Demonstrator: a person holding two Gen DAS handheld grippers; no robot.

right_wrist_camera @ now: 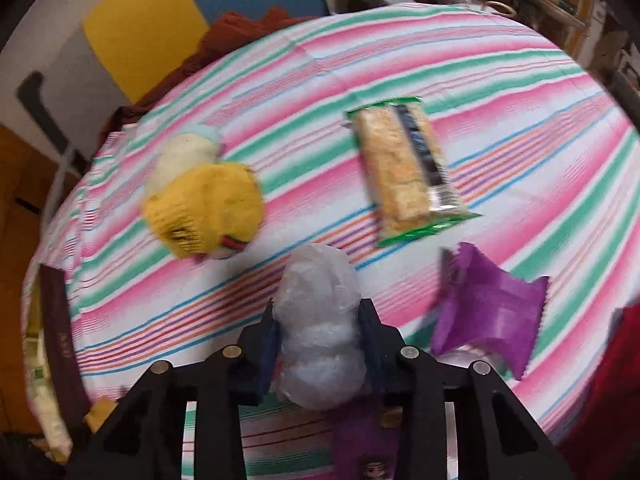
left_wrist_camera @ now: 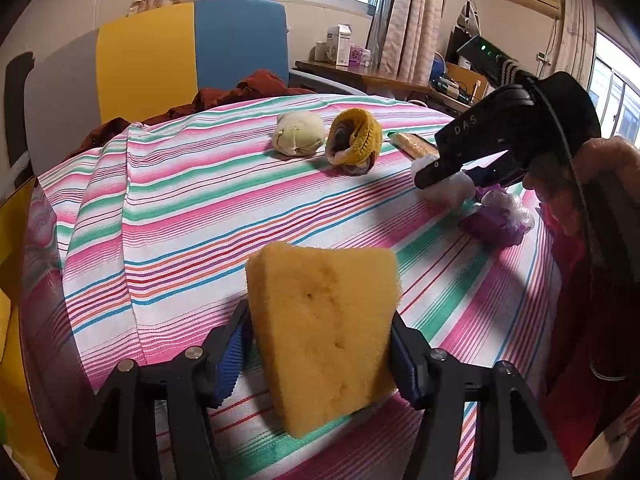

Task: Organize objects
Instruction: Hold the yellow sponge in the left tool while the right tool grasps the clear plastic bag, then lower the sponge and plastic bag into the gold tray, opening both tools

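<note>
Left tool (left_wrist_camera: 320, 344) clamped on yellow sponge (left_wrist_camera: 324, 332), porous, held above striped tabletop (left_wrist_camera: 180, 208). Right tool (right_wrist_camera: 318, 344) grips clear plastic-wrapped white wad (right_wrist_camera: 320, 328); contents unclear, R view blurred. Snack bar pack (right_wrist_camera: 408, 168), purple wrapper (right_wrist_camera: 492, 312), yellow sock roll (right_wrist_camera: 204, 212) lie on the cloth.

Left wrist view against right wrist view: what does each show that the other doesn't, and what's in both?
Only the left wrist view shows the yellow sponge clamped in the left gripper, and the right gripper from outside.

Only the right wrist view shows the purple wrapper spread open and the cracker packet in full.

Both show the yellow sock ball, the cream sock ball, the white plastic bundle and the striped tablecloth.
</note>
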